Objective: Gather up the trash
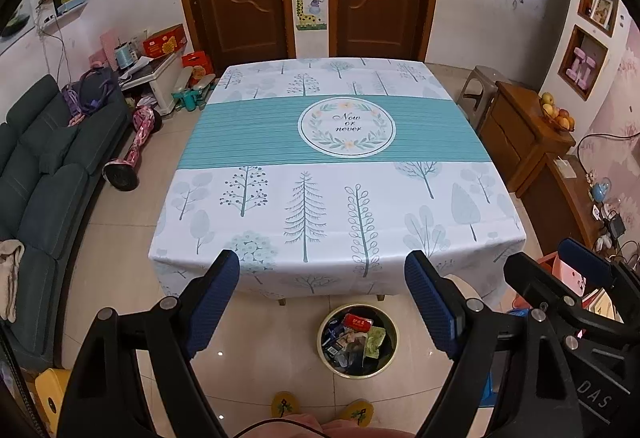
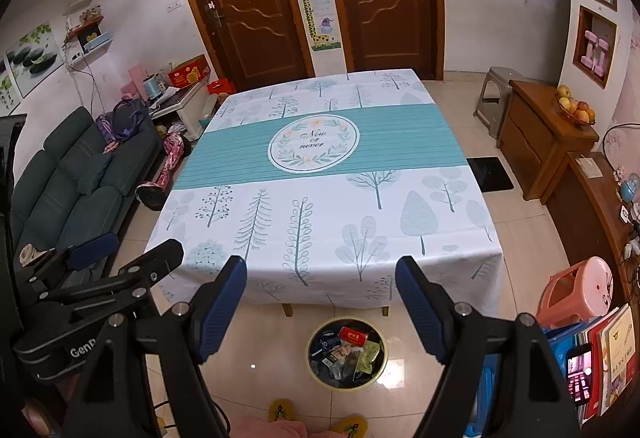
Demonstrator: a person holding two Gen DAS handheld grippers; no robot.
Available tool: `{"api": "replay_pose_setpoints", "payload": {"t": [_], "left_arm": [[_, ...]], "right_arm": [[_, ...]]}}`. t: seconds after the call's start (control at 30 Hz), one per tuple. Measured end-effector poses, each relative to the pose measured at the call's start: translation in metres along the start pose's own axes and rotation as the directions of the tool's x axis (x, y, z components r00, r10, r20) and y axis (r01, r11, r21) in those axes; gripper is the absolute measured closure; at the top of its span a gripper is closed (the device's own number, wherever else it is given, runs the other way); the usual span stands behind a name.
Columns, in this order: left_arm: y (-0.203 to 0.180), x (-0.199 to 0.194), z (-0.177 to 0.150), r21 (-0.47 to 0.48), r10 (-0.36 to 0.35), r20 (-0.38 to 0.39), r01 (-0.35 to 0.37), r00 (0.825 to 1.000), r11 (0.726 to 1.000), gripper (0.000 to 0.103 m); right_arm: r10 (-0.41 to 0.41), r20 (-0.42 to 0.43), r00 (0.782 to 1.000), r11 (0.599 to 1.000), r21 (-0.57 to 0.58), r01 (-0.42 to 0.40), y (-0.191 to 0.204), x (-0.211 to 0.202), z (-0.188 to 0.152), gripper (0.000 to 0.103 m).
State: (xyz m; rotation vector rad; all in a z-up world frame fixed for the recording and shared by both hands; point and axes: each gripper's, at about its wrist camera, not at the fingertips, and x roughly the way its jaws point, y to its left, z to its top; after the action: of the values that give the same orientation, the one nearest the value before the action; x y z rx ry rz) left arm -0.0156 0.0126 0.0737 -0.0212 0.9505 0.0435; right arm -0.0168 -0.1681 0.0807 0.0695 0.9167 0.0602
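Looked pretty much done to me: the tabletop under its tree-print cloth had nothing on it, and the trash was all piled inside the round bin on the floor just in front of the tabletop's near edge, wrappers and a red packet on top. Both the left tool and the right tool hung above that bin with their blue pads spread wide and nothing between them, so if anything was left to pick up, I couldn't spot it
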Motion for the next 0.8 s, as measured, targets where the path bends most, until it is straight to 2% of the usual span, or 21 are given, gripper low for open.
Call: {"api": "replay_pose_setpoints", "payload": {"t": [0.8], "left_arm": [[-0.0045,-0.0008,-0.0018,0.013,-0.007,-0.006,0.007,1.0,1.0,0.02]], "right_arm": [[-0.005,-0.002,1.0,1.0,0.005,0.005,-0.0042,-0.0004,-0.0013,0.026]]}}
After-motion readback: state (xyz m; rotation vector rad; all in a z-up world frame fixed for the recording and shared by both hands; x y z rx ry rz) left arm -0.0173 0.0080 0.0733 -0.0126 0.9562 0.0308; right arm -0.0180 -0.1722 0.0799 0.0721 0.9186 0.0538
